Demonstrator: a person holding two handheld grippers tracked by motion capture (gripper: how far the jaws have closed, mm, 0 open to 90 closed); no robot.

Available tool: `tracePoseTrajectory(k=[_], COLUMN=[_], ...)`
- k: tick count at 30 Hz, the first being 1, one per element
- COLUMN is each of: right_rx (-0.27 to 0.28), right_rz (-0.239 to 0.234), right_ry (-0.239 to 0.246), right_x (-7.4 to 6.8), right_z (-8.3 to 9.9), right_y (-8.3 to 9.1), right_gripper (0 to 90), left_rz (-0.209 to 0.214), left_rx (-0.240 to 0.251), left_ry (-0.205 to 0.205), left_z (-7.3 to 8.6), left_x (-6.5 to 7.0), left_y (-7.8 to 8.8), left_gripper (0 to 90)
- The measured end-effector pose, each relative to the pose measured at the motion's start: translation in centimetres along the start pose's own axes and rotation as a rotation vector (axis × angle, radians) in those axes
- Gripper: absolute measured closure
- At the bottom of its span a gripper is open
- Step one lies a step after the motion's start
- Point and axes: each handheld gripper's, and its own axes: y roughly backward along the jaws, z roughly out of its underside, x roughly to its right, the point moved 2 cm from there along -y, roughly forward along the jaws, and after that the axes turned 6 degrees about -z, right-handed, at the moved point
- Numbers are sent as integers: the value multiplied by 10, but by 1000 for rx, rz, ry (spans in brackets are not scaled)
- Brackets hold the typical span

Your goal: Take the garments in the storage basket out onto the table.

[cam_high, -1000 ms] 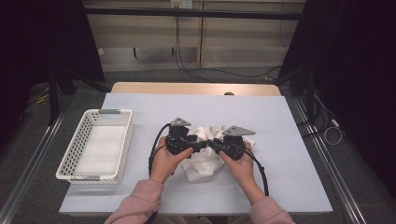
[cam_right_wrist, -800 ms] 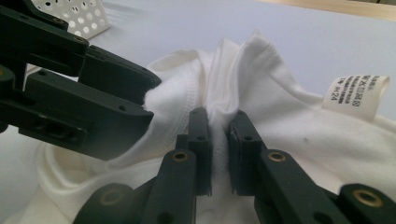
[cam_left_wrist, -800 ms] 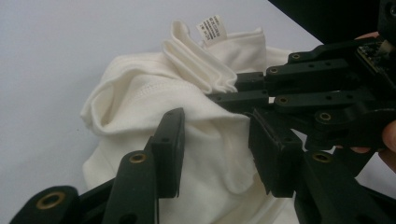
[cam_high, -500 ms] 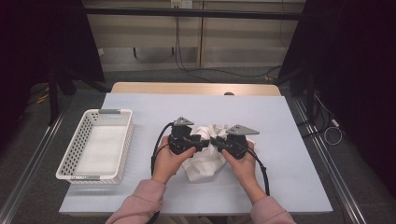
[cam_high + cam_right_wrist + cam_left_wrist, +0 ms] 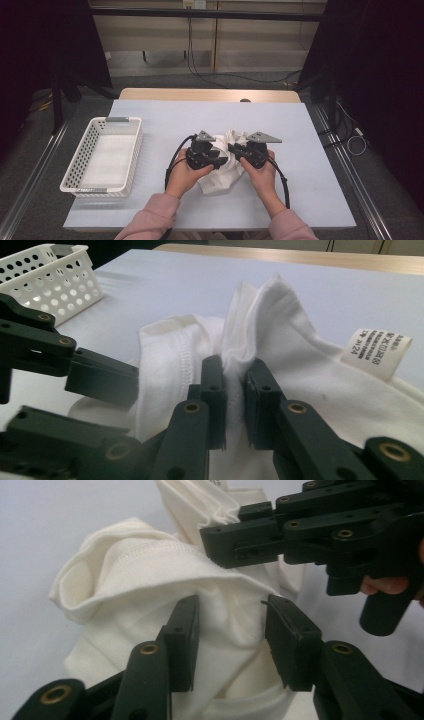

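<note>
A white garment (image 5: 219, 179) lies bunched on the pale blue table (image 5: 310, 135), between a person's two hands. My right gripper (image 5: 234, 375) is shut on an upright fold of it, near a sewn-in label (image 5: 377, 352). In the left gripper view, that right gripper (image 5: 235, 542) pinches the fold from the upper right. My left gripper (image 5: 230, 625) has its jaws on either side of a lower bulge of the cloth. They have just been closing, a gap still shows, and the cloth lies loosely between them. From above, the left gripper (image 5: 224, 159) and right gripper (image 5: 234, 148) point at each other over the garment.
A white perforated basket (image 5: 76, 159) stands at the table's left, with a pale cloth lining its bottom; its corner (image 5: 50, 280) appears in the right gripper view. A black cable trails from each gripper toward the near edge. Dark curtains flank the table.
The left gripper has edged slightly right, toward the right gripper. The right gripper and the garment have stayed where they were.
</note>
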Motion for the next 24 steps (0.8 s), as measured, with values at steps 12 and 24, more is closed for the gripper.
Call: tracePoseTrajectory(k=[12,24], right_rx=[-6,-39], right_rz=[-2,55], right_ry=[22,37], right_x=[3,25], right_z=[0,13], right_y=[16,53], right_gripper=[791,809], left_rz=[-67,-117], left_rx=[-14,28], left_ry=[38,114], left_z=[2,1], left_x=[-12,-35], left_y=[-1,8], left_gripper=[900,900])
